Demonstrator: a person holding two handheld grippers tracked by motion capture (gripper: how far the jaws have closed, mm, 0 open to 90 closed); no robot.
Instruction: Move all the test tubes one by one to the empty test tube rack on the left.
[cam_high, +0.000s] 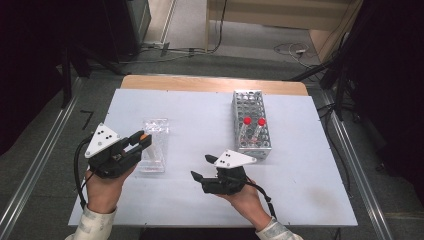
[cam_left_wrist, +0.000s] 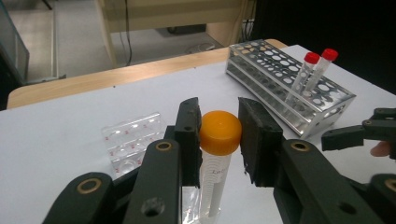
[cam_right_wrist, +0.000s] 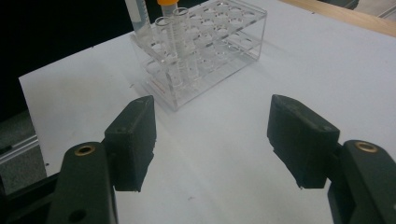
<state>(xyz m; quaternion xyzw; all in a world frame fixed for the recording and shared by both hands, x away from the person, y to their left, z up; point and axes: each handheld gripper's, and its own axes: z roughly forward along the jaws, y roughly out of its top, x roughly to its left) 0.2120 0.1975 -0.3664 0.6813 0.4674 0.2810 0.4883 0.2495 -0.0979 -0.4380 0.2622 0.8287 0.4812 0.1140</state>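
An orange-capped tube (cam_left_wrist: 219, 133) stands upright at the near end of the clear plastic rack (cam_left_wrist: 133, 140). My left gripper (cam_left_wrist: 218, 106) is shut on it, both pads against the cap. From above, that gripper (cam_high: 143, 138) sits over the clear rack (cam_high: 156, 127) at the table's left. My right gripper (cam_high: 201, 167) is open and holds nothing; it hovers low at the front middle, jaws pointing left. In its own view the right gripper (cam_right_wrist: 210, 107) faces the clear rack (cam_right_wrist: 205, 42), where the orange cap (cam_right_wrist: 167, 2) shows at the top edge.
A metal tube rack (cam_high: 250, 107) lies at the right middle of the white table sheet (cam_high: 200, 107), with two red-capped tubes (cam_high: 254, 121) in its near end. Cables trail from both grippers. Dark stands and floor rails flank the table.
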